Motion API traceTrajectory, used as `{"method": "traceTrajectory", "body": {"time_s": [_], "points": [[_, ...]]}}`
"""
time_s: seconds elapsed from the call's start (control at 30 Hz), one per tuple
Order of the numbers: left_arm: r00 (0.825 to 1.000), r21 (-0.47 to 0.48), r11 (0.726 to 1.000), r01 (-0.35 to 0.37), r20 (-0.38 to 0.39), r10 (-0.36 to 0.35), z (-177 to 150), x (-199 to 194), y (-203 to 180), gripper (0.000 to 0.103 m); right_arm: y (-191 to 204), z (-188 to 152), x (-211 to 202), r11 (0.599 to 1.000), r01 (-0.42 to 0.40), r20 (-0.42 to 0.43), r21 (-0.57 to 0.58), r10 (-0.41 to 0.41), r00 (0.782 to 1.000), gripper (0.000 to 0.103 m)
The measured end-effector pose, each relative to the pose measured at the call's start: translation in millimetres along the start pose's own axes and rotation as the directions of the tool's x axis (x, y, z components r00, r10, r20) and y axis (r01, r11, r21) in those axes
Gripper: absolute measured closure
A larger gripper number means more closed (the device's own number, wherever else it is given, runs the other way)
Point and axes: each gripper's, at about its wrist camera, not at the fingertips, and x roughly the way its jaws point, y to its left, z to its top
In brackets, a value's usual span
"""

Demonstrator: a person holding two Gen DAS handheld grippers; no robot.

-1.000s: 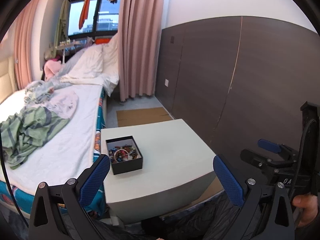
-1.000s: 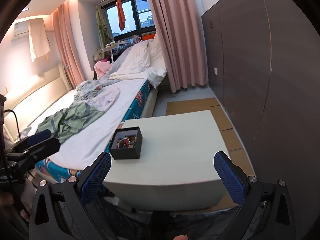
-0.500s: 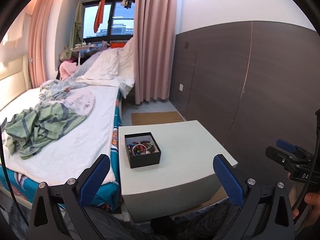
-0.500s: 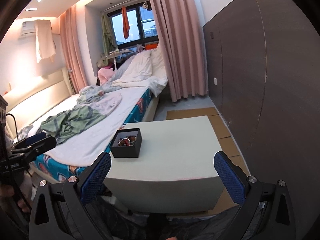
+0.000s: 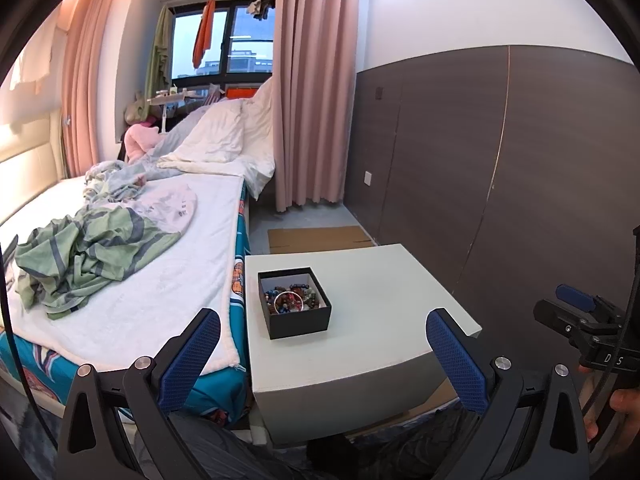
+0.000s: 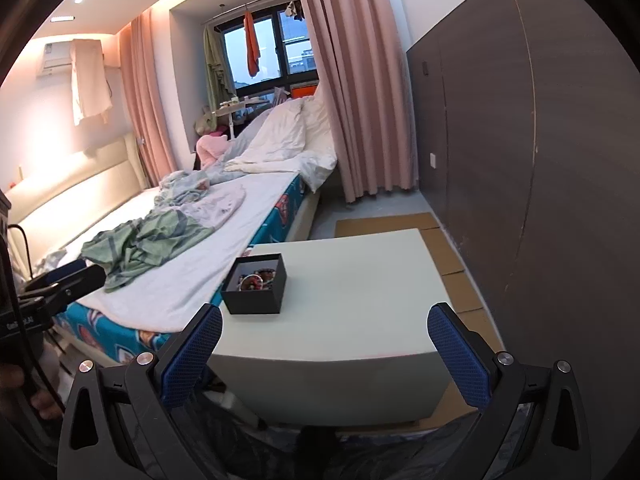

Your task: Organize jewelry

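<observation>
Bed (image 5: 120,300) at 9 o'clock, green striped cloth (image 5: 88,256) crumpled on it. Left gripper (image 5: 322,354) low, fingers spread wide, nothing between them. Black jewelry box (image 5: 294,302) open, full of beads, sits at the counter's (image 5: 380,300) 9 o'clock edge, just beside the bed. Right gripper (image 6: 324,354) at 3 o'clock, fingers likewise spread, empty, short of the counter.

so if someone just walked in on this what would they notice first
Most likely the small black box heaped with beads and a bangle, alone on the white table beside the bed. Next, the rumpled green striped blanket on the bed. Both grippers, left and right, are wide open short of the table.
</observation>
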Motion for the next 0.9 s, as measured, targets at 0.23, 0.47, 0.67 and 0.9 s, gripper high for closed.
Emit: {"method": "traceTrajectory", "body": {"time_s": [0.23,0.47,0.67,0.9], "points": [[1.0,0.001,1.0,-0.003,0.004,0.003,-0.6,-2.0,0.8,0.001,2.4,1.4,-9.2,1.0,0.026,0.016,0.0,-0.026,1.0,0.0],[1.0,0.006,1.0,-0.008,0.013,0.008,-0.4,-3.4,0.2,0.001,8.0,1.3,-11.4,1.0,0.021,0.008,-0.015,-0.021,1.0,0.0],[1.0,0.011,1.0,-0.011,0.026,0.011,-1.3,-8.3,-3.6,0.0,10.5,3.3,-13.8,1.0,-0.006,-0.005,0.002,0.006,1.0,0.0],[0.999,0.018,1.0,-0.009,0.034,0.009,-2.3,-13.4,-5.9,0.0,10.9,2.0,-13.9,1.0,-0.017,-0.019,0.018,0.017,1.0,0.0]]}}
